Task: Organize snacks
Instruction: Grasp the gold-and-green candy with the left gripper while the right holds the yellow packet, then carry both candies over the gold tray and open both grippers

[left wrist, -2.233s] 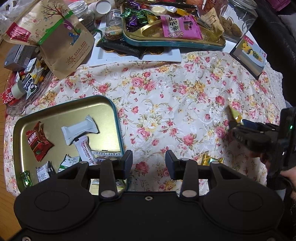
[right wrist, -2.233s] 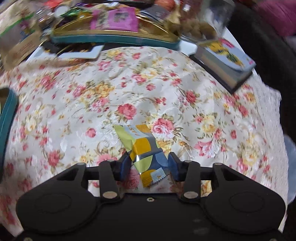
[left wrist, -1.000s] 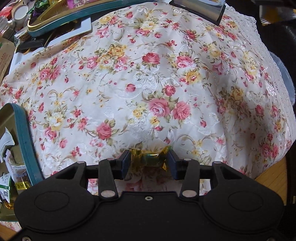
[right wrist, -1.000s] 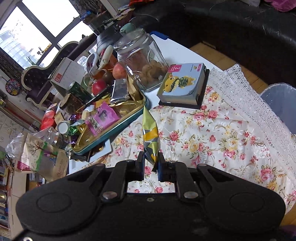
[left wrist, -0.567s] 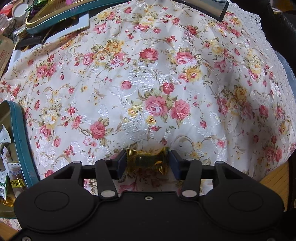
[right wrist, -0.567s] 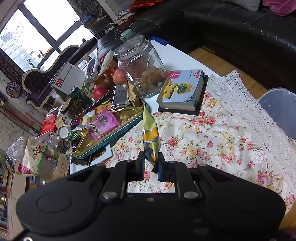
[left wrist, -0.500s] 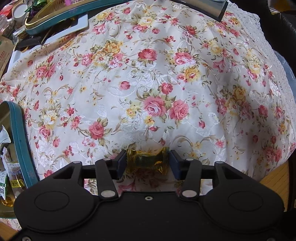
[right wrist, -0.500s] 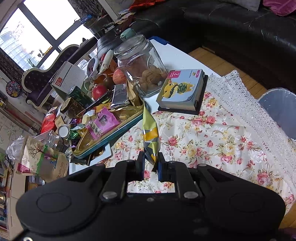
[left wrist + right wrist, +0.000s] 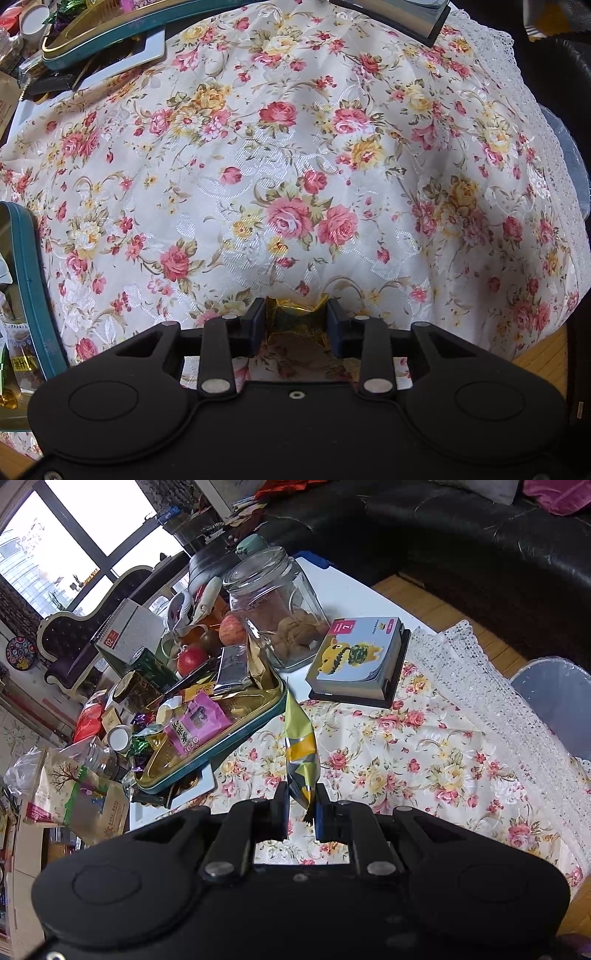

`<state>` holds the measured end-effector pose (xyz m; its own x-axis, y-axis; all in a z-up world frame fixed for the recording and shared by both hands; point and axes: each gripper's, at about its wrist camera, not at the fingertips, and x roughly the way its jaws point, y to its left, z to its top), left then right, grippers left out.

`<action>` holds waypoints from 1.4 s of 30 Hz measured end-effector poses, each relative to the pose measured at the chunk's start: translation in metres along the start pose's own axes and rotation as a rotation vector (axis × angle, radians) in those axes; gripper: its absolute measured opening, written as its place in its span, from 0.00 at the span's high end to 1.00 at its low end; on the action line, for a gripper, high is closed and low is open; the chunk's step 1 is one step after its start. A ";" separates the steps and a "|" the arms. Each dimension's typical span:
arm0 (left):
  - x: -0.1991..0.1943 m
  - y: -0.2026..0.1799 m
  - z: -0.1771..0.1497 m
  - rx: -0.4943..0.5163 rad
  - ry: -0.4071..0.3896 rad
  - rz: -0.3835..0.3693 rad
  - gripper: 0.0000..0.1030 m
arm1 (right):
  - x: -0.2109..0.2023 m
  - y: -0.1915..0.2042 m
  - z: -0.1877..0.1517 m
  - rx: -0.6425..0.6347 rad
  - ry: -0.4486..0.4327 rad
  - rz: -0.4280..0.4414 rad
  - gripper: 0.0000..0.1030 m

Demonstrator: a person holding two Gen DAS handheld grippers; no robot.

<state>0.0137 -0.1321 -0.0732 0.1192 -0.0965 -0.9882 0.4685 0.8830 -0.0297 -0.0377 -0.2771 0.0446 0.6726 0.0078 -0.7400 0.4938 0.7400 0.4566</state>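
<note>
**Both claws loaded over the floral bench**

While the left claw (image 9: pixel 296 319) sits low over the flowered tablecloth (image 9: pixel 295 166), its two fingers are closed in on a gold-wrapped candy (image 9: pixel 295 317), which spans the gap between them, both pads touching its twisted ends. Whether the candy is lifted clear of the cloth or resting on it cannot be told from this angle. At the left edge of that view lies a teal-rimmed gold tray (image 9: pixel 27 266) with small wrapped snacks inside.

Held higher and tilted, the right claw (image 9: pixel 300 806) is pinched nearly shut on a yellow, grey and orange snack packet (image 9: pixel 301 753), gripped by its lower end so the packet stands up edge-on, off the bench. Beyond it a second teal tin (image 9: pixel 236 731) holds a pink packet (image 9: pixel 195 727) and other sweets. Near the tin stand a glass jar (image 9: pixel 277 609) of brown pieces and a small cartoon book (image 9: pixel 358 657) at the cloth's edge.
</note>
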 end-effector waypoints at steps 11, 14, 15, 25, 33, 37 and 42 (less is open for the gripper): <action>-0.031 0.026 0.009 -0.101 -0.040 -0.012 0.61 | 0.002 -0.002 0.000 0.008 0.000 -0.046 0.86; -0.049 0.038 0.013 -0.139 -0.076 0.007 0.61 | 0.003 0.000 -0.002 0.002 0.005 -0.051 0.86; -0.057 0.043 0.014 -0.156 -0.093 0.013 0.61 | 0.003 0.001 -0.002 -0.002 0.005 -0.052 0.86; -0.126 0.128 0.020 -0.355 -0.248 0.112 0.61 | 0.013 0.016 -0.013 -0.060 0.031 -0.067 0.86; -0.162 0.204 0.006 -0.458 -0.301 0.230 0.60 | 0.025 0.046 -0.029 -0.133 0.060 -0.063 0.86; -0.174 0.238 -0.001 -0.472 -0.322 0.277 0.60 | 0.031 0.067 -0.041 -0.182 0.078 -0.052 0.86; -0.176 0.275 -0.007 -0.480 -0.312 0.334 0.60 | 0.040 0.098 -0.060 -0.250 0.105 -0.028 0.86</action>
<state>0.1155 0.1310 0.0913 0.4718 0.1533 -0.8683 -0.0713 0.9882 0.1358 0.0039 -0.1640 0.0300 0.5930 0.0448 -0.8039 0.3517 0.8837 0.3087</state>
